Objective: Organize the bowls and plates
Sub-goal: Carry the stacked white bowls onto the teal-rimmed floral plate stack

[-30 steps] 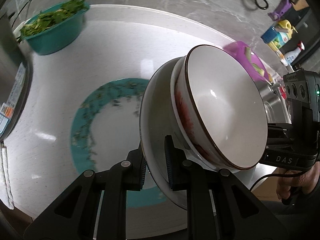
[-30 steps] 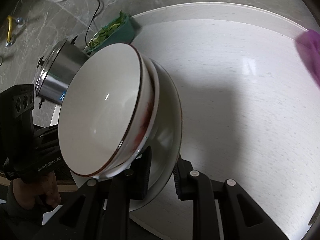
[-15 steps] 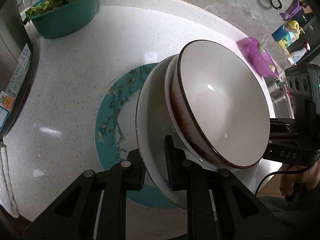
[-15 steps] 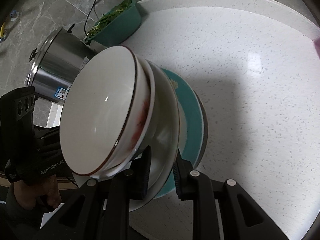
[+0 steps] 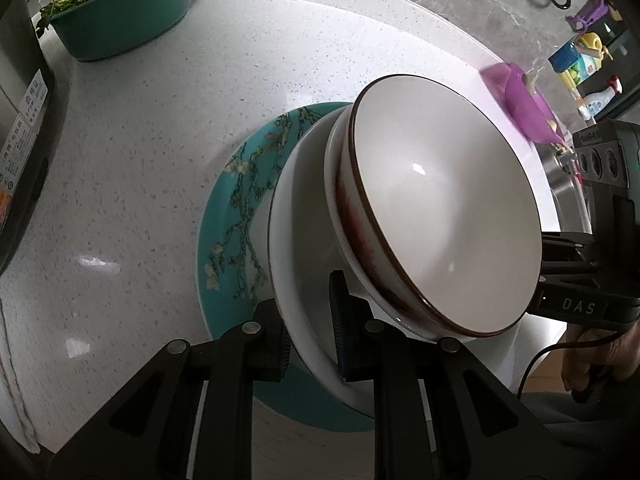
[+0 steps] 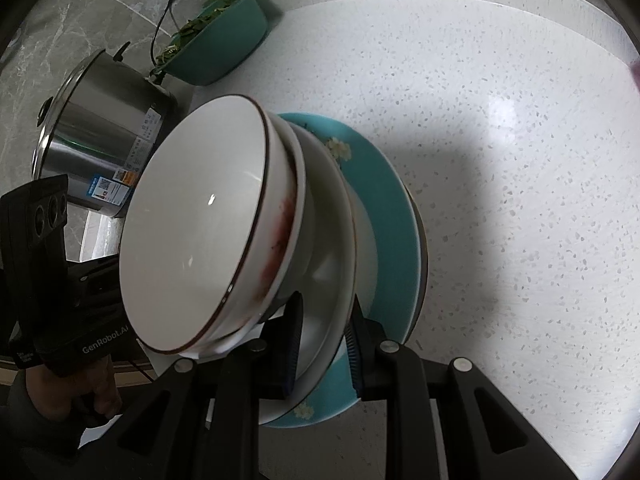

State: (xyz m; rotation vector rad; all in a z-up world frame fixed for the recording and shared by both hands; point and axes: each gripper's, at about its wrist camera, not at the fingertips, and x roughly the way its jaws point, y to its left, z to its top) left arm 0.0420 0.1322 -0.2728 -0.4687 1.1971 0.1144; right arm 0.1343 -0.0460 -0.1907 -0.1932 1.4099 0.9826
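Left wrist view
Left gripper (image 5: 310, 332): pinching the near rim of the white plate (image 5: 296, 248)
Stack: white bowl (image 5: 444, 216) nested in a red-stained bowl (image 5: 348, 216), both on the white plate, over the teal floral plate (image 5: 236, 216) on the counter (image 5: 132, 148)
Background: teal basin of greens (image 5: 124, 20), purple bowl (image 5: 520, 100)

Right wrist view
Right gripper (image 6: 324, 348): pinching the opposite rim of the white plate (image 6: 336, 240)
Stack: white bowl (image 6: 200, 232) uppermost; contact with the teal floral plate (image 6: 396, 220) cannot be told
Background: steel cooker (image 6: 104, 128)
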